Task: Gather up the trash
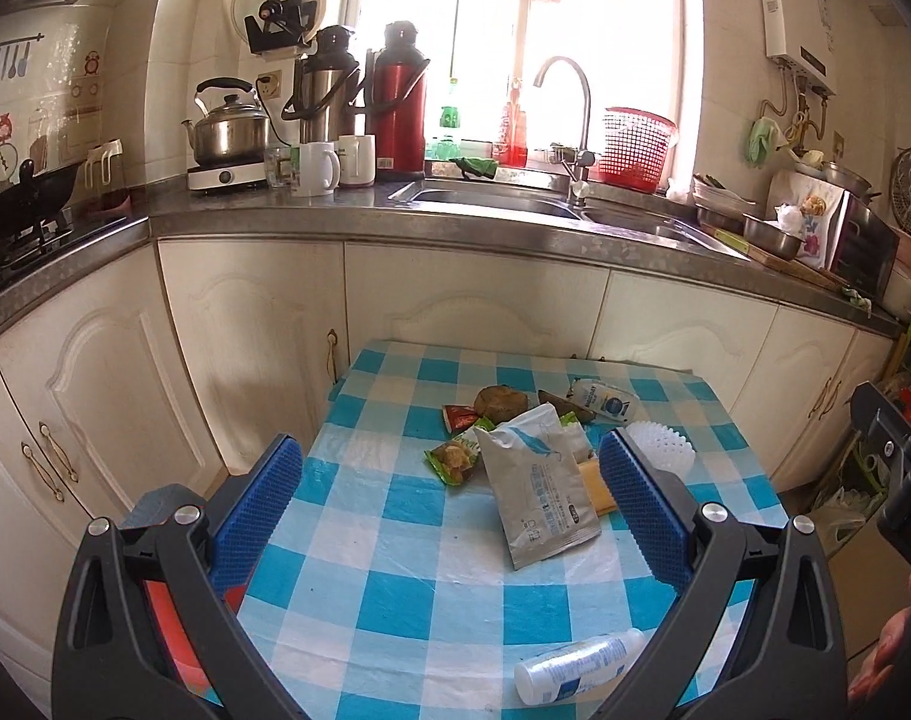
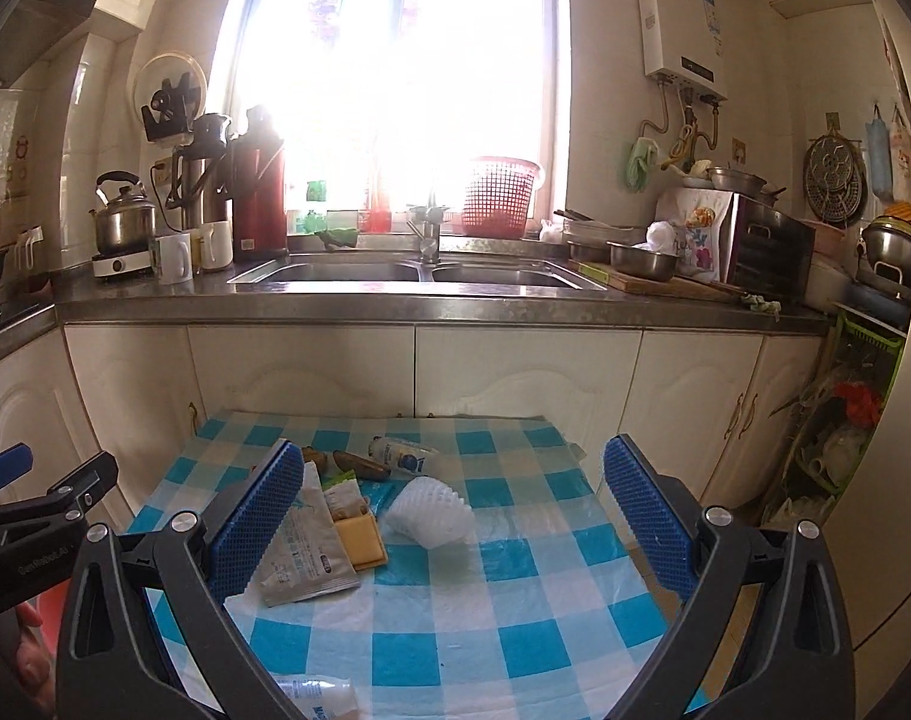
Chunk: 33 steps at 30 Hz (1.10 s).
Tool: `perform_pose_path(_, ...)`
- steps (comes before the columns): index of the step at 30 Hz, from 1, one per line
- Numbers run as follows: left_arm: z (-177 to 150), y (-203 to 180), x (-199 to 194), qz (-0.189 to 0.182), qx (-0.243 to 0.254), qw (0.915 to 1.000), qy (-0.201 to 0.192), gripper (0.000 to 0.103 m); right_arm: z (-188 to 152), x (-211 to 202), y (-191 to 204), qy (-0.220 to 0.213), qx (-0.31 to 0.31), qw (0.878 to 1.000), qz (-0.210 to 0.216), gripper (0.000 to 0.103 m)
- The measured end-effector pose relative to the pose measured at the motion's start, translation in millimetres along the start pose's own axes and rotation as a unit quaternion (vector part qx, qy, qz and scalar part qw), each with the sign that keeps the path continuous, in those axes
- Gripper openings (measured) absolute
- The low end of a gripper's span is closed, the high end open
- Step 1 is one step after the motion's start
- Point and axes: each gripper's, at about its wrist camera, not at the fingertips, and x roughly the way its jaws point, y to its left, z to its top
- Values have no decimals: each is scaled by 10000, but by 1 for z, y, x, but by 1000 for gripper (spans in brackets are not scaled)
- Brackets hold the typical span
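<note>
Trash lies on a blue-checked table (image 1: 395, 516): a grey foil pouch (image 1: 536, 489), a green snack wrapper (image 1: 452, 459), a red wrapper (image 1: 458, 417), a brown lump (image 1: 500, 402), a white foam net (image 1: 662, 447), a yellow box (image 1: 596, 486), and two white bottles, one far (image 1: 605, 399), one near (image 1: 578, 669). My left gripper (image 1: 449, 501) is open and empty above the table's near side. My right gripper (image 2: 452, 516) is open and empty, with the foam net (image 2: 434, 510), pouch (image 2: 302, 552) and yellow box (image 2: 359, 543) ahead of it.
White cabinets (image 1: 473, 306) stand right behind the table, under a steel counter with a sink (image 1: 491, 198), kettle (image 1: 230, 129), flasks and mugs. A red bin (image 1: 167, 612) sits low at the table's left. A cluttered rack (image 2: 839, 450) stands at the right.
</note>
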Motion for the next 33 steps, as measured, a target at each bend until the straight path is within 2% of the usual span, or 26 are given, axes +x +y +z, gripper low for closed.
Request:
perform_pose_path(16, 2, -7, -9, -31, 114, 9999, 21, 100, 2, -5, -3, -109, 111, 9999, -45, 99)
perform_pose_path(33, 8, -9, -15, 122, 141, 9998, -89, 100, 0, -3, -7, -152, 191, 9997, 18, 99)
